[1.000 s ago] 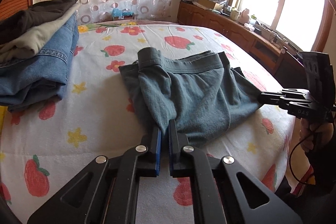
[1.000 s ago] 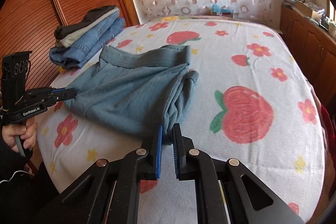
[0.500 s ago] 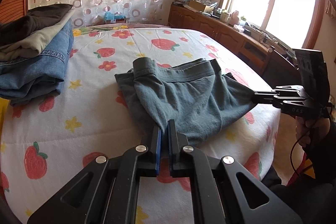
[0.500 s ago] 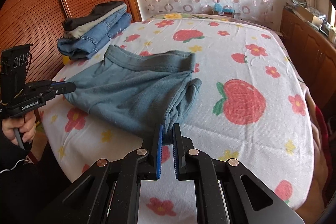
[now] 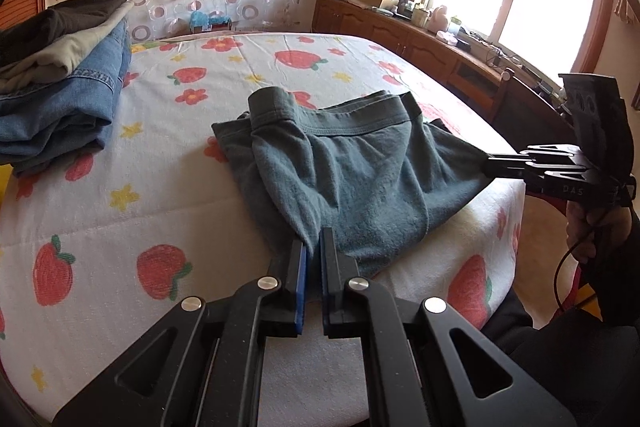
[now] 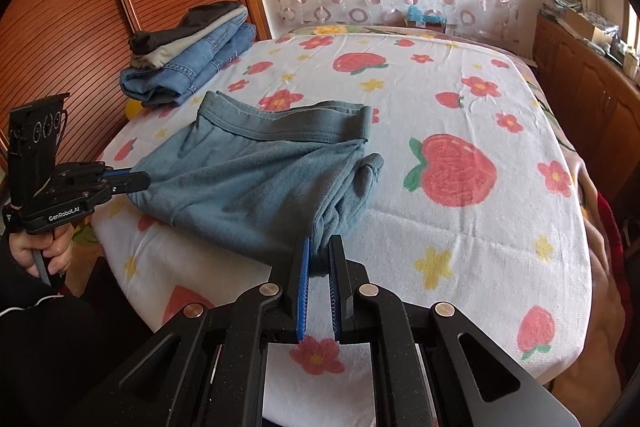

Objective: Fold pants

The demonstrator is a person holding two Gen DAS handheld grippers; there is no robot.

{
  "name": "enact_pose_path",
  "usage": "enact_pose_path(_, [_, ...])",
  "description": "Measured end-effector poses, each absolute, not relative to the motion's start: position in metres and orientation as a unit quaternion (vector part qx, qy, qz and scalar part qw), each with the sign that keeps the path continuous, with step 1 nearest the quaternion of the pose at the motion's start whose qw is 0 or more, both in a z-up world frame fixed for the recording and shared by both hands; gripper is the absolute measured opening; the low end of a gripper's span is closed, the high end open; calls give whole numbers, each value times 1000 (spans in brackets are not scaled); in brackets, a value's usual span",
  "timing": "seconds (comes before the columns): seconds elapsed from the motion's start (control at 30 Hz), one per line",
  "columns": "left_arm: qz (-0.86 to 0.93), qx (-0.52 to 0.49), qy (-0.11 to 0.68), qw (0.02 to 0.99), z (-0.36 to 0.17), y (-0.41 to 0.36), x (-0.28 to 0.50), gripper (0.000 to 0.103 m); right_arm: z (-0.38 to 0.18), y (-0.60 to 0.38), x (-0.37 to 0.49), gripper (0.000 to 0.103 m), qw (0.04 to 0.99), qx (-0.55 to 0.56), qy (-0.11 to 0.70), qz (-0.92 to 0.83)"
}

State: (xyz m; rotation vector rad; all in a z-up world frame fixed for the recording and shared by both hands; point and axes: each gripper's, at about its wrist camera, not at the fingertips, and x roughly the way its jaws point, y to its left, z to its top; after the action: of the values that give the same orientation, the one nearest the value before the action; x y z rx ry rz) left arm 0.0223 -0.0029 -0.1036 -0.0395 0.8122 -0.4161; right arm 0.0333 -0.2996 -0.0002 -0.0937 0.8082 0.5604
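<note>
Left gripper (image 5: 313, 247) clamped on one end of grey-green shorts (image 5: 352, 171); right gripper (image 6: 319, 247) clamped on bunched opposite end. Shorts stretched between them along near edge of bed (image 6: 460, 227), waistband toward bed's middle. Stack of folded jeans (image 6: 192, 67) at far left corner, well apart.

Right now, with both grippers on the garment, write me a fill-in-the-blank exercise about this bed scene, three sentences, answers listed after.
1. Both the left gripper and the right gripper have their jaws shut on the grey-green fleece ____.
2. The folded stack of clothes has blue ____ at the bottom.
3. The white bedspread is printed with flowers, stars and red ____.

Missing words: pants; jeans; strawberries
</note>
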Motion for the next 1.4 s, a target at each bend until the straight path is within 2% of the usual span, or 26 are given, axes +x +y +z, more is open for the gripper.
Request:
enact_pose_path(0.23, [-197,-14,392,899,-99,-3,22,7,4,-300,32,8,882,-45,386,266])
enact_pose_path(0.33, [-190,-11,388,902,-96,-2,22,12,9,-300,29,8,885,-51,380,266])
enact_pose_path(0.4, [-188,-13,386,903,-95,1,22,20,10,-302,28,8,886,-52,376,266])
enact_pose_path(0.47, [-182,-15,380,907,-92,5,22,41,12,-304,27,8,887,-51,373,266])
enact_pose_path(0.57, [-170,-18,377,910,-90,10,27,50,13,-305,26,8,890,-51,369,263])
enact_pose_path(0.63, [-161,-23,380,911,-91,14,31,78,14,-305,28,8,892,-50,367,259])
enact_pose_path(0.67, [-163,-28,377,911,-91,16,33,80,15,-305,28,8,892,-50,366,259])
enact_pose_path(0.7, [-163,-31,377,911,-90,18,36,80,15,-305,29,8,893,-49,366,257])
enact_pose_path(0.8, [-153,-30,375,914,-90,19,44,80,13,-302,34,20,894,-51,367,251])
enact_pose_path(0.87, [-148,-27,376,914,-89,18,52,80,12,-298,40,23,895,-53,369,246])
enact_pose_path(0.97, [-147,-24,376,915,-89,16,65,80,8,-290,51,41,896,-55,369,240])
enact_pose_path(1.03, [-146,-21,377,914,-89,14,73,80,5,-287,59,58,898,-52,367,237])
enact_pose_path(1.4, [-149,-18,384,911,-95,3,105,80,-16,-274,94,59,897,-49,381,220])
